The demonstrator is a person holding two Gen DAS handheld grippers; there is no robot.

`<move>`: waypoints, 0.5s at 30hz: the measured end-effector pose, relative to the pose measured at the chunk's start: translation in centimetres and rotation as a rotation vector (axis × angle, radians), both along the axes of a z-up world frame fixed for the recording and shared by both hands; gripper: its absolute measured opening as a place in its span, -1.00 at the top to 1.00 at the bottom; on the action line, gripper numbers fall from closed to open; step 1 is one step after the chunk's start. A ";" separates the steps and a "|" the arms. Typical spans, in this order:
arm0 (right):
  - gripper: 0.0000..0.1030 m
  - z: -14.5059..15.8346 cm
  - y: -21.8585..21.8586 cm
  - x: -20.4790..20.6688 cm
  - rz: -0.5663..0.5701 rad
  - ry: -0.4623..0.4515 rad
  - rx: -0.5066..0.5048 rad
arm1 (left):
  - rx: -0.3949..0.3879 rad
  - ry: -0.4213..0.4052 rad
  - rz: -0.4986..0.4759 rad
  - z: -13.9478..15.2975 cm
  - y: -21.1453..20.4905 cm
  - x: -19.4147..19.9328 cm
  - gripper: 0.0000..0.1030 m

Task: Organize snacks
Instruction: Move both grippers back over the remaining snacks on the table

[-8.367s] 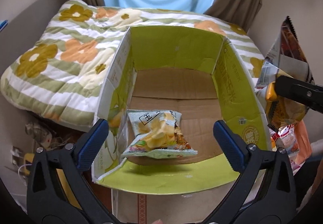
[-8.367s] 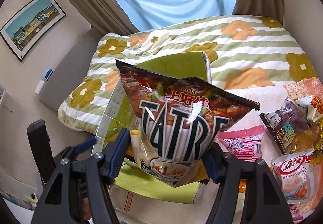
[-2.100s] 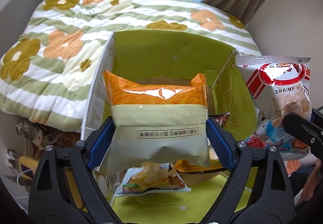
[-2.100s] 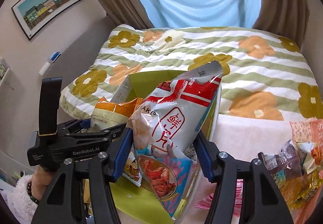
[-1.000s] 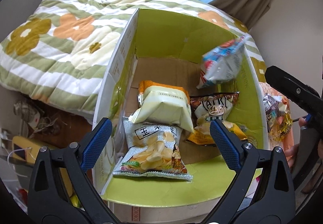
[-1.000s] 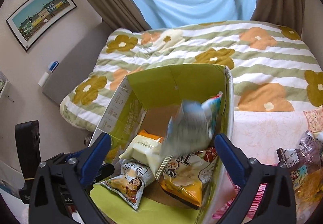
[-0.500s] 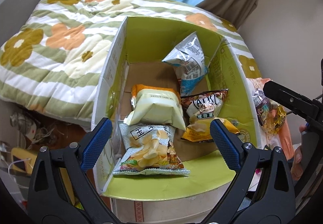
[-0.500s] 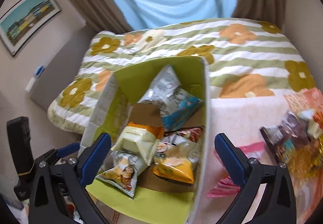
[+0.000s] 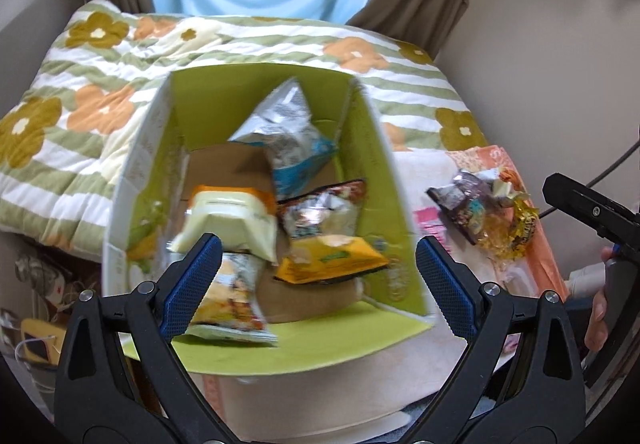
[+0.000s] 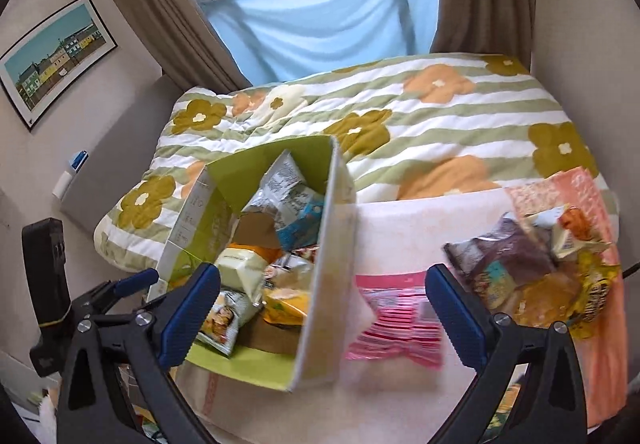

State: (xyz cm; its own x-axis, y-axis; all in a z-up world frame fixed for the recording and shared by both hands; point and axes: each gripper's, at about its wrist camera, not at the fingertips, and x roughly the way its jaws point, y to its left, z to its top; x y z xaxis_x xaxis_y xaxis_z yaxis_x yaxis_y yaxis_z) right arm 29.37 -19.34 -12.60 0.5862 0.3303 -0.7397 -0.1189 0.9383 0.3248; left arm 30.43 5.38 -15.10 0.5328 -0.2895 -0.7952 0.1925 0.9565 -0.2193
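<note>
While both my left tongs (image 9: 316,284) and right tongs (image 10: 322,314) hang spread wide and empty, five bags already sit in the green-lined box (image 9: 372,179), the silver-and-blue bag (image 9: 284,131) propped against its far wall. By my reckoning I'm roughly halfway: a pink packet (image 10: 394,318) and a crinkly heap of snacks (image 10: 528,268) wait on the tabletop (image 10: 404,232) right of the box.
</note>
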 end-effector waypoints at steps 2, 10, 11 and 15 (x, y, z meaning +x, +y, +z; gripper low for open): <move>-0.98 0.4 -2.3 -0.9 -0.013 -0.003 -0.029 | -0.007 0.001 -0.026 0.1 -2.4 -0.8 -0.88; -0.98 1.1 -12.0 -5.2 -0.125 0.027 -0.206 | -0.024 0.064 -0.193 -1.6 -14.1 -4.8 -0.88; -0.98 1.0 -13.2 -5.7 -0.132 0.030 -0.215 | -0.018 0.076 -0.222 -2.0 -15.9 -5.3 -0.88; -0.98 0.1 -17.4 -7.5 -0.158 0.058 -0.245 | 0.021 0.114 -0.294 -3.9 -21.2 -6.8 -0.88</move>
State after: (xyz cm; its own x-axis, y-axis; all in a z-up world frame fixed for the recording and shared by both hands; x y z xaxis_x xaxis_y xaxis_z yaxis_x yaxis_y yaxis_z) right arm 21.85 -36.79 -12.54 0.5702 0.0456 -0.8202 0.0469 0.9950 0.0879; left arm 23.65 -15.87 -19.01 0.3355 -0.4013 -0.8523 0.4369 0.8678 -0.2366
